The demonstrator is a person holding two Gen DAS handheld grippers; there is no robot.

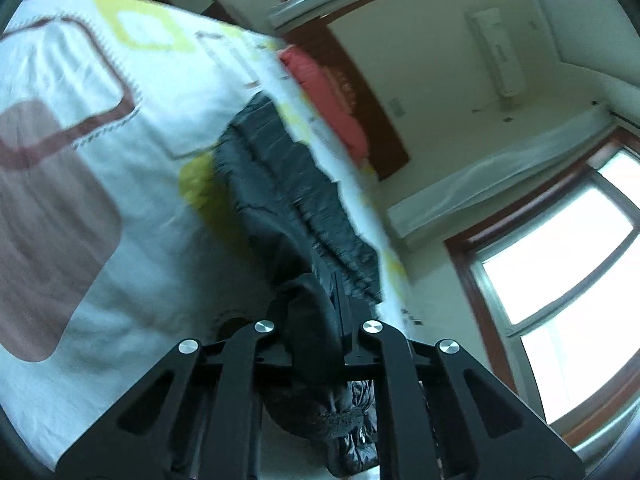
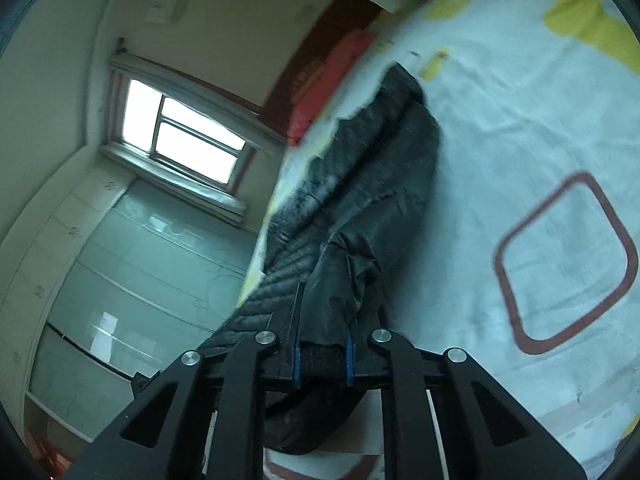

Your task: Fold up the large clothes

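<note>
A dark grey quilted garment [image 1: 280, 184] lies stretched along the bed's edge on a white sheet with brown and yellow shapes. My left gripper [image 1: 316, 320] is shut on a bunched end of the garment, and the fabric hangs down between its arms. In the right wrist view the same garment [image 2: 372, 184] runs away from me. My right gripper [image 2: 322, 332] is shut on its near end, with the cloth and a dark band pinched between the blue-edged fingers [image 2: 297, 360]. Both held ends are lifted off the sheet.
The bed sheet [image 1: 100, 168] fills the left of the left view and the right of the right view [image 2: 520, 160]. A red pillow [image 1: 324, 96] lies by the dark headboard. Windows [image 1: 560, 264], a wall air conditioner [image 1: 496, 48] and a pale glass-fronted cabinet [image 2: 132, 264] lie beyond the bed.
</note>
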